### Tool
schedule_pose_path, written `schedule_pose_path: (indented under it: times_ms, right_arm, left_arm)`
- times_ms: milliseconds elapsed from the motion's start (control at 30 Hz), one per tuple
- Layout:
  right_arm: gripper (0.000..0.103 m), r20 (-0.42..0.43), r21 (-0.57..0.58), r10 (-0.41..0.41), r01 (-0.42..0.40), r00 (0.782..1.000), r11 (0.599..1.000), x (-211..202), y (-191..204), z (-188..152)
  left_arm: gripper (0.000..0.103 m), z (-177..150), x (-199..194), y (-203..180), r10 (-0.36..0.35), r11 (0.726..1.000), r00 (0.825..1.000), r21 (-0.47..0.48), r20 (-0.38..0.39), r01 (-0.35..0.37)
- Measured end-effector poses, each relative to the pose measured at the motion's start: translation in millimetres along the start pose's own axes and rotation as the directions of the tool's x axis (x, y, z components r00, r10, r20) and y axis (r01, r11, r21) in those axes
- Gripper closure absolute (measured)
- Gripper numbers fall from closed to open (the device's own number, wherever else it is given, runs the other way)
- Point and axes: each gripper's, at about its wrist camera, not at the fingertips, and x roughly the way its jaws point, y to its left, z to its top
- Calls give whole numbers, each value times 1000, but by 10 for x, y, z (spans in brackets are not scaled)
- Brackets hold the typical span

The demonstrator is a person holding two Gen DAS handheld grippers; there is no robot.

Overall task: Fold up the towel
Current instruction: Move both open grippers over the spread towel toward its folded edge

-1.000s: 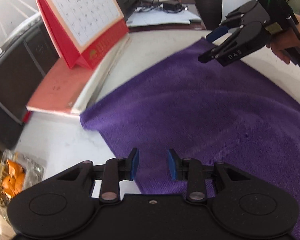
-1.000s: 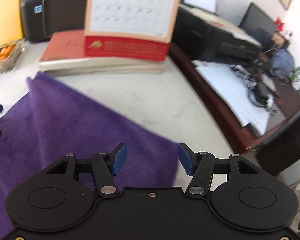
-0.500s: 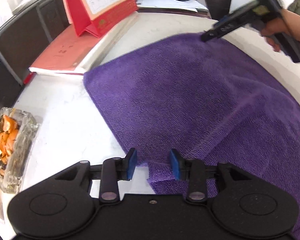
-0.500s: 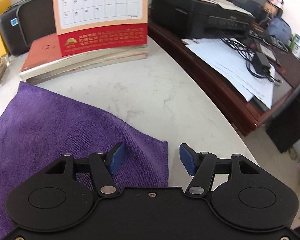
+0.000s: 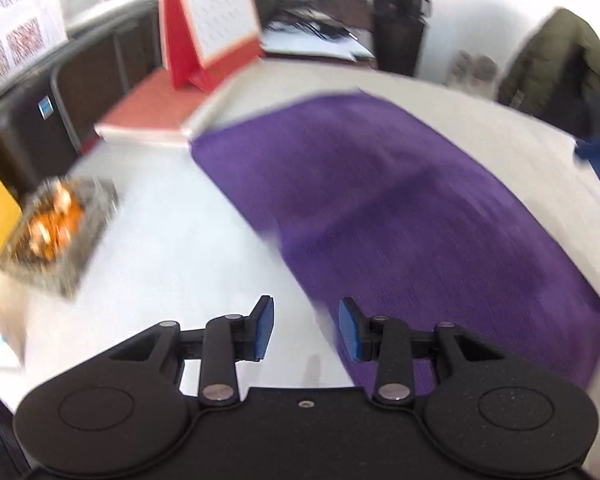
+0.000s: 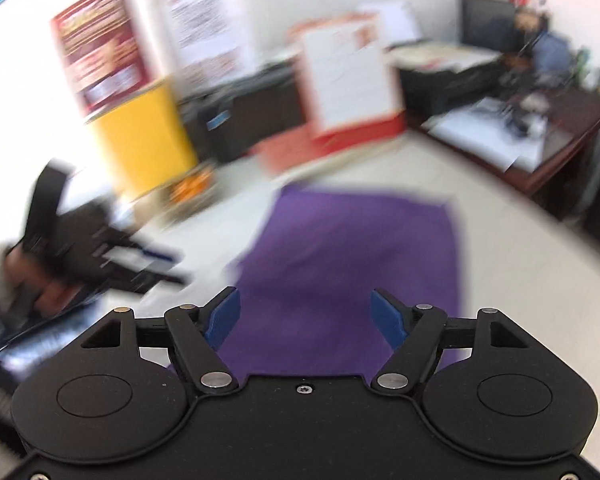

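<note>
Both views are blurred. I see the purple towel (image 5: 400, 208) lying spread on the pale table (image 5: 172, 248), filling the centre and right of the left wrist view, and the middle of the right wrist view (image 6: 352, 264). My left gripper (image 5: 306, 330) is at the bottom centre of its frame, jaws apart with nothing between them, over the towel's near left edge; whether a pad touches the cloth I cannot tell. My right gripper (image 6: 306, 316) is spread wide and empty, above the towel's near end. At the left of the right wrist view a hand (image 6: 24, 276) holds the other gripper. A red desk calendar (image 5: 208, 28) stands at upper centre, a glass dish (image 5: 60, 232) at the left.
</note>
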Motion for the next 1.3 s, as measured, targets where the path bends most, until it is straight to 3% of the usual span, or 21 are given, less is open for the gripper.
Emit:
schedule_pose_path:
  times_ms: [167, 300, 400, 533, 867, 1300]
  right_arm:
    - [33, -184, 4, -5, 6, 983, 1000, 225, 560, -758]
    - [33, -238, -108, -105, 81, 966, 991, 220, 780, -1076]
    - [33, -240, -155, -128, 92, 962, 984, 182, 833, -1222]
    - [36, -230, -147, -97, 64, 968, 987, 167, 762, -1319]
    - [37, -229, -143, -73, 41, 971, 989, 165, 646, -1344]
    - [38, -253, -95, -81, 59, 964, 994, 268, 633, -1332]
  left_arm:
    - [70, -473, -140, -214, -73, 996, 996, 51, -60, 76]
    - [70, -690, -165, -340, -54, 996, 996, 65, -65, 58]
    - [70, -825, -170, -419, -28, 997, 998, 64, -63, 32]
    - [70, -883, -124, -479, 1, 998, 998, 63, -65, 3]
    - [70, -908, 41, -535, -25, 990, 996, 140, -83, 37]
    - [70, -796, 173, -424, -153, 954, 981, 241, -119, 178]
